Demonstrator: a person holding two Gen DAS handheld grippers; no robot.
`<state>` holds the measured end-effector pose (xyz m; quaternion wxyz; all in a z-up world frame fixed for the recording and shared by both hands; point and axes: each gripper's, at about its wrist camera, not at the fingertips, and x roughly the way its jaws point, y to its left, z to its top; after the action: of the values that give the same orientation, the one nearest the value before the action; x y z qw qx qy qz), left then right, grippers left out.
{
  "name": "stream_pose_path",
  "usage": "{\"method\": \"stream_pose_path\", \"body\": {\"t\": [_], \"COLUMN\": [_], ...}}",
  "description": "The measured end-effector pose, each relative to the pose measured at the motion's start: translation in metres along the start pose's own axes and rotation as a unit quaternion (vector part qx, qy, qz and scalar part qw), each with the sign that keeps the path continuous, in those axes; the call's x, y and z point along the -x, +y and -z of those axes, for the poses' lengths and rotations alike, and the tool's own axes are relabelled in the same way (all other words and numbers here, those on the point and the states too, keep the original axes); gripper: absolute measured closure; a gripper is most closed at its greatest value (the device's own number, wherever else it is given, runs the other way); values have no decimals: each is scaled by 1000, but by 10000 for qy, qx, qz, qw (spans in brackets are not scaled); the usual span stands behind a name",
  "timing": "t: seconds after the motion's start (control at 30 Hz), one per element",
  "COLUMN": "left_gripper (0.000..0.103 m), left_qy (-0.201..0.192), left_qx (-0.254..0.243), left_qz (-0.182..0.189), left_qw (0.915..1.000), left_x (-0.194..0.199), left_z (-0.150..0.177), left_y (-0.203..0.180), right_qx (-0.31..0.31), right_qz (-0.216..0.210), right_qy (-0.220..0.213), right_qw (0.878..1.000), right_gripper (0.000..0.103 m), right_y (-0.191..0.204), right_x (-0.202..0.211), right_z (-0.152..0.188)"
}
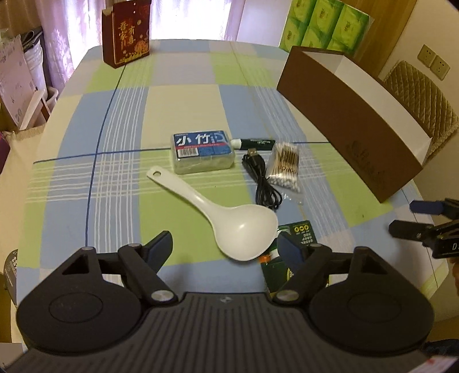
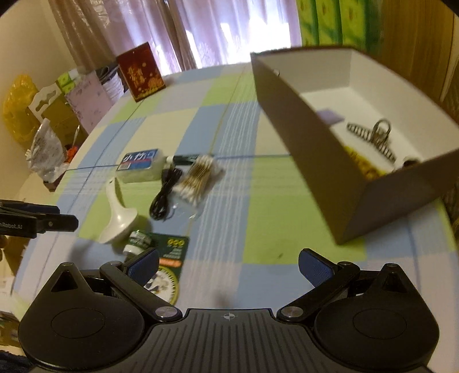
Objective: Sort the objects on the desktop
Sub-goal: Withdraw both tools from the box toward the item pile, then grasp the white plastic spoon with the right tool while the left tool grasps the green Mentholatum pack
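Observation:
On the checked tablecloth lie a white spoon [image 1: 229, 218], a blue-labelled clear box [image 1: 202, 153], a dark green tube [image 1: 255, 143], a black USB cable [image 1: 262, 179], a bag of cotton swabs [image 1: 285, 166] and a green packet [image 1: 287, 258]. My left gripper [image 1: 226, 248] is open just above the spoon's bowl. My right gripper [image 2: 228, 265] is open and empty over bare cloth, right of the green packet [image 2: 169, 258]. The brown cardboard box [image 2: 309, 149] stands at the right; a striped hair claw [image 2: 373, 137] and a yellow item [image 2: 364, 163] lie inside.
A dark red gift box [image 1: 127, 31] stands at the table's far left edge. Green tissue packs [image 1: 324, 25] and a quilted chair [image 1: 421, 100] are behind the brown box [image 1: 350, 120]. Bags and cartons [image 2: 46, 120] crowd the floor left of the table.

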<state>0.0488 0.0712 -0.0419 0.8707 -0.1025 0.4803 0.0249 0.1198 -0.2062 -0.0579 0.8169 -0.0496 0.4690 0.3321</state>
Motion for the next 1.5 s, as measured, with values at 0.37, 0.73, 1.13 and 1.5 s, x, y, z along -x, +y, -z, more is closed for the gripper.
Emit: {"method": "stream_pose_path", "body": {"t": [0.37,0.73,1.13,1.5], "left_gripper": [26,26,26,26], "left_qy": [41,82,197,172], "left_qx": [93,459,754,374], "left_qz": [-95,-480,-609,-211], "left_qw": [9999,9978,9951,9989], "left_x": [-2,-5,-13,-14], "left_z": [2,6,13,14], "left_y": [26,77,109,80], "right_qx": [-6,-141,-690,-1884], "right_qz": [-849,-1239,-1509,-1212], "right_qy": [384,875,1197,192], "right_qw": [9957,9883,9788,9744], "right_gripper": [37,66,101,101], "right_y": [39,64,62,-4], "right_x": [-46,-108,-134,-59], "right_z": [-19,-47,-51,-51]}}
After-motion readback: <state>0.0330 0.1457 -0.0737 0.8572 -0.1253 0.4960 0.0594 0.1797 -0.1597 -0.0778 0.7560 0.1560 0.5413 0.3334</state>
